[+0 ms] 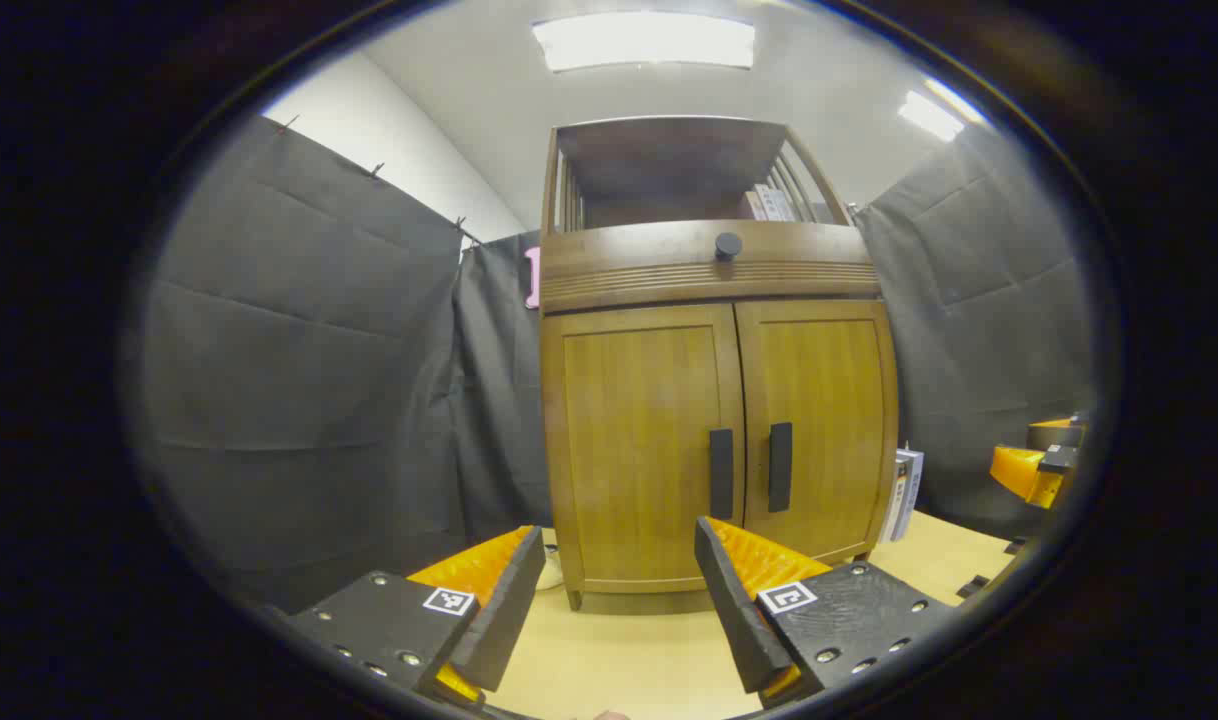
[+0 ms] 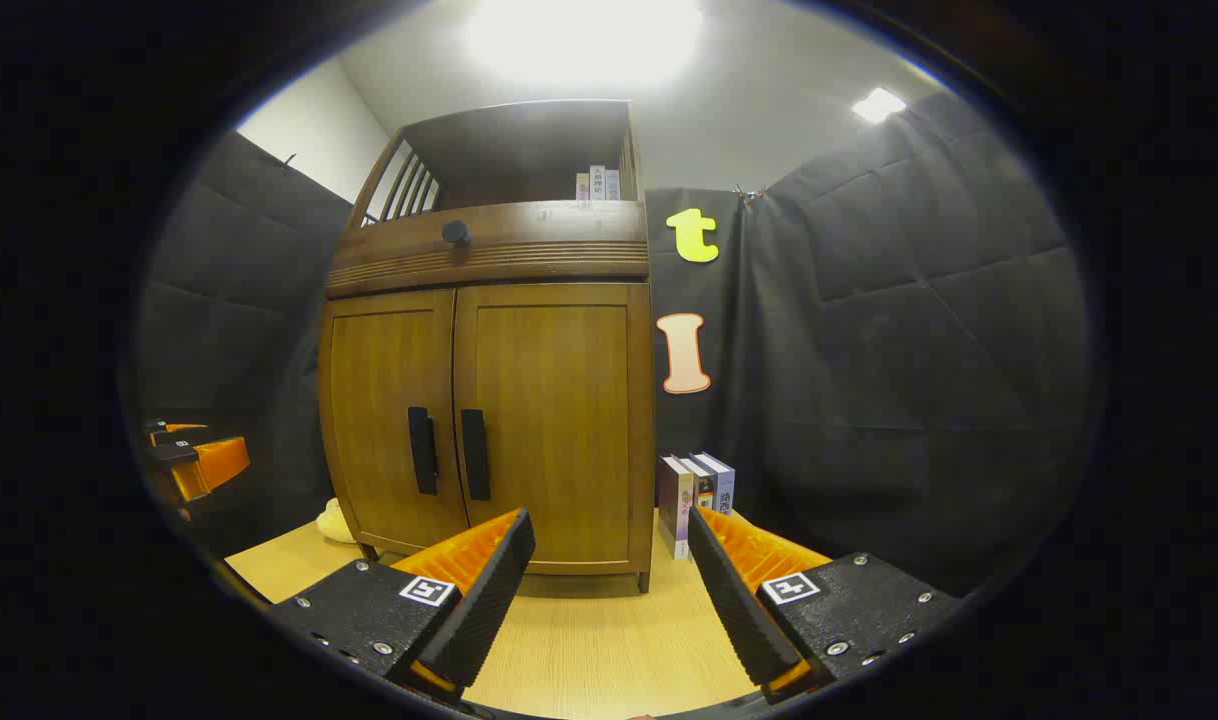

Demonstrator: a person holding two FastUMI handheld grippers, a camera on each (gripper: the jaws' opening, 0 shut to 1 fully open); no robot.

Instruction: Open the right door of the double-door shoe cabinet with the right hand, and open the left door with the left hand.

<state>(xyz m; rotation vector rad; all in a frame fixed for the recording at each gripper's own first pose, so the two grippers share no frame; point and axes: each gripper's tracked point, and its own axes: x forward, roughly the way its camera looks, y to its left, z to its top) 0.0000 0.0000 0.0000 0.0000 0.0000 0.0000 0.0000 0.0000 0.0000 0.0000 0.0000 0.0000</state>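
Shoe cabinet point(image 1: 714, 440) stands ahead on the table, both doors closed. Left gripper point(image 1: 619, 600) and right gripper point(image 2: 609, 590): jaws apart, empty, short of it. Likely rigid, hinged wood; grip the vertical handles point(image 2: 449, 452) at the centre seam.

No words, brands or numbers could be read. The spines of the books point(image 2: 696, 495) standing on the counter point(image 2: 609, 640) just beside the shoe cabinet point(image 2: 489, 400) carried print too small to make out, as did the books on the top shelf point(image 2: 599, 183). Each finger point(image 1: 789, 597) of each hand-held gripper bore a square black-and-white marker, a pattern and not text.
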